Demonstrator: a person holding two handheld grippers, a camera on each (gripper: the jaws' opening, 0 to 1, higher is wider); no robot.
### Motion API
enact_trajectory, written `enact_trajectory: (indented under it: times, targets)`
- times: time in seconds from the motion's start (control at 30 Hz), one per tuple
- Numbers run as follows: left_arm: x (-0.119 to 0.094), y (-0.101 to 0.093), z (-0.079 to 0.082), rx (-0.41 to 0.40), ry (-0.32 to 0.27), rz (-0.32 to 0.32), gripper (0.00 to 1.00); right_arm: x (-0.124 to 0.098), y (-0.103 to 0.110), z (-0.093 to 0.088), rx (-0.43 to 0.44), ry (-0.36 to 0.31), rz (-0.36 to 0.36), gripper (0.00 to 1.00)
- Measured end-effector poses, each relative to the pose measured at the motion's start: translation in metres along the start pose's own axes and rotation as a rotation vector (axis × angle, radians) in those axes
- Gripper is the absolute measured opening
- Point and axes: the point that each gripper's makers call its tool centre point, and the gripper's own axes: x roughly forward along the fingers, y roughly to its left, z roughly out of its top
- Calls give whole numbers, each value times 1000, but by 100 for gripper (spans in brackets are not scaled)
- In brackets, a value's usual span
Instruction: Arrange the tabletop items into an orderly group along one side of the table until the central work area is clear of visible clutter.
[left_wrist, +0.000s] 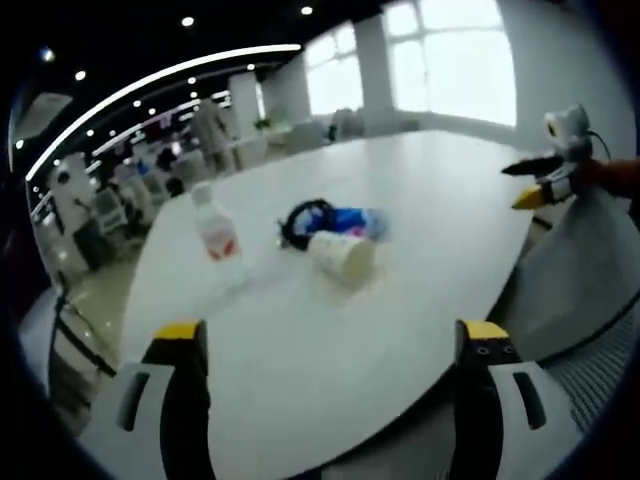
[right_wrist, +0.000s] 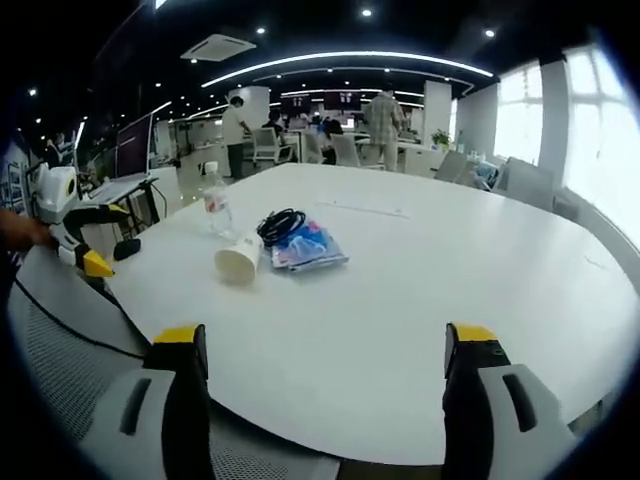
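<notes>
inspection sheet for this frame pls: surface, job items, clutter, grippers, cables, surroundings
Surface: white table, mostly bare, rounded edge.
Job's things: plastic bottle upright; paper cup lying on its side; blue packet flat, partly under a black coiled cord. All are grouped close together.
Clutter: nothing seen beyond those items.
Grippers: left gripper open, holding nothing; right gripper open, holding nothing. Both are back at the table edge, short of the items.
Cables: the coiled cord; a thin black cable beside the table.
Surroundings: open office, chairs, people standing, bright windows.
</notes>
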Motion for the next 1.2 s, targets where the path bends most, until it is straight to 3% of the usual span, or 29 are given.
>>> enact_trajectory:
  times: [0.27,0.4,0.53,0.8,0.97,1.07,1.2]
  targets:
    - [-2,-3,14,-51,-88,-39,100,-1,-3,6,-26,-32,-19,97]
    - [0,-4,10,-50,-60,-40,100,0,-5,4,-12,-23,-22,96]
    - [0,-1,14,-59,-84,-30,100,2,-5,1,-9,-2,-19,94]
    - [3,0,8,-66,-58,-33,100,3,-2,-1,-13,18,-4,90]
    - [3,-4,8,-52,-53,-53,99,3,-4,-1,-12,22,-20,90]
    - [2,1,11,-20,-66,-21,100,2,-5,0,-21,23,-28,90]
    - [2,0,11,-20,-65,-23,100,2,-7,-1,-31,29,-38,89]
